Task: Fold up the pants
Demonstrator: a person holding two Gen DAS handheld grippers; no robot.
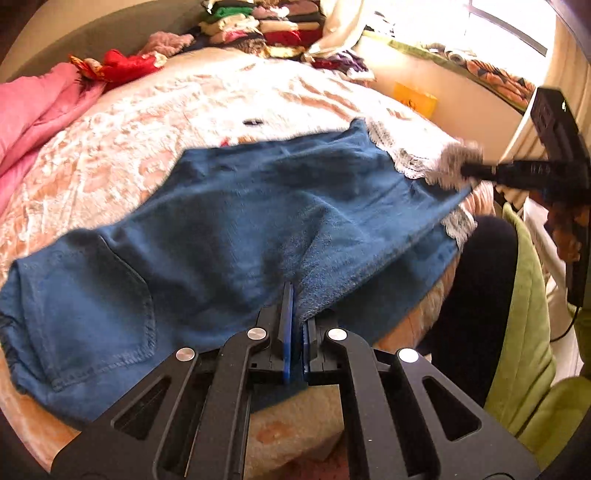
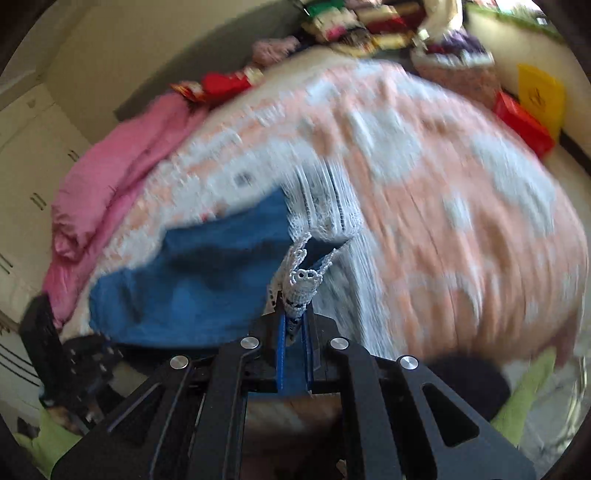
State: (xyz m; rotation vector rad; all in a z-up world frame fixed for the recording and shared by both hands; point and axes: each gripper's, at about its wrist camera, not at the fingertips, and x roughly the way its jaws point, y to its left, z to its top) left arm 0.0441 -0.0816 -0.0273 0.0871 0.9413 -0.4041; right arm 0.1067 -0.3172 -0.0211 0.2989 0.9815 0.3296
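Note:
Blue denim pants (image 1: 229,221) with white lace trim at the leg cuff (image 1: 413,162) lie across a bed with a peach and white lace cover (image 1: 184,110). A back pocket shows at the left. My left gripper (image 1: 297,314) is shut on the near edge of the pants. My right gripper (image 2: 295,314) is shut on the lace cuff (image 2: 301,284) and holds it raised above the bed. It also shows in the left wrist view (image 1: 476,170), at the right. The pants show in the right wrist view (image 2: 192,280), blurred.
A pink blanket (image 1: 37,110) lies at the bed's left. Folded clothes (image 1: 266,26) are stacked at the far end. A red cloth (image 1: 118,64) lies near them. A yellow bag (image 1: 413,98) and a windowsill are at the right. The person's green garment (image 1: 524,332) is close at the right.

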